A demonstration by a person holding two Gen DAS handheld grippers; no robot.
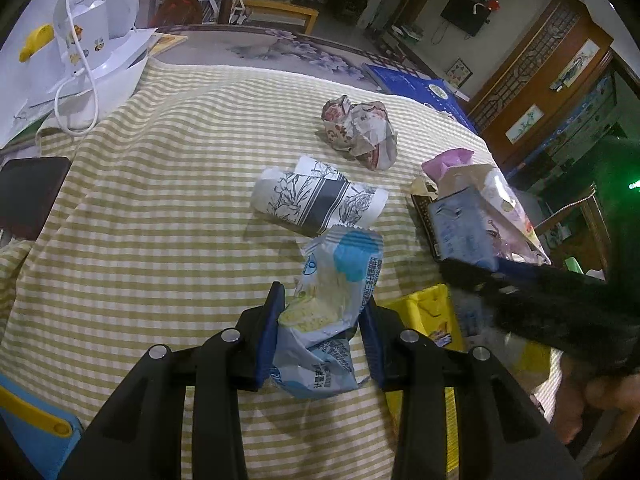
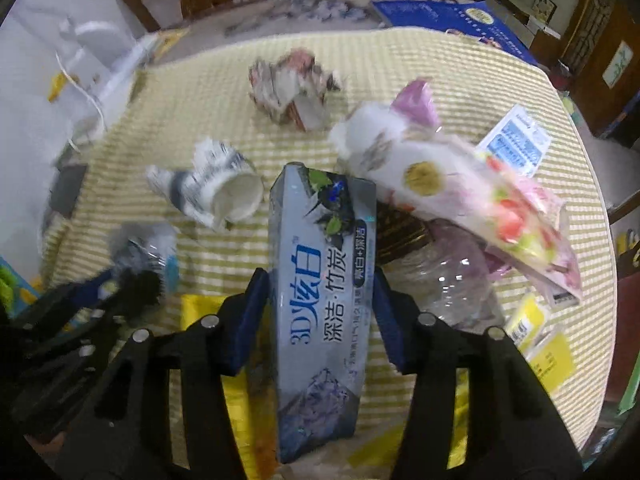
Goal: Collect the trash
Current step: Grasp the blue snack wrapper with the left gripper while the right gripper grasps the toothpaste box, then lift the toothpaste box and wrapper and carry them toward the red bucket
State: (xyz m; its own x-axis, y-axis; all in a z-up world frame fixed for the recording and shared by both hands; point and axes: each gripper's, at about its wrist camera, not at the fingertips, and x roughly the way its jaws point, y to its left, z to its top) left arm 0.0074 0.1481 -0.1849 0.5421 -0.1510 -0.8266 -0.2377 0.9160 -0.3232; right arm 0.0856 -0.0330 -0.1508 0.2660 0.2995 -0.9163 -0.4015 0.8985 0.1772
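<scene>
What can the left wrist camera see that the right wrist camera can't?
Only the left wrist view: a dark screen on the wall and the snack wrapper close up, pinched in the left hand-held gripper.
Only the right wrist view: the print on the toothpaste box between the right hand-held gripper's fingers, and a clear bottle.
Both: crumpled paper, paper cup, striped cloth.

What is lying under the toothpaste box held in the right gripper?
Under the toothpaste box, a yellow bag shows on both sides, over the striped tablecloth. Beside it lies a clear plastic bottle. The box hides whatever lies directly beneath it.
</scene>
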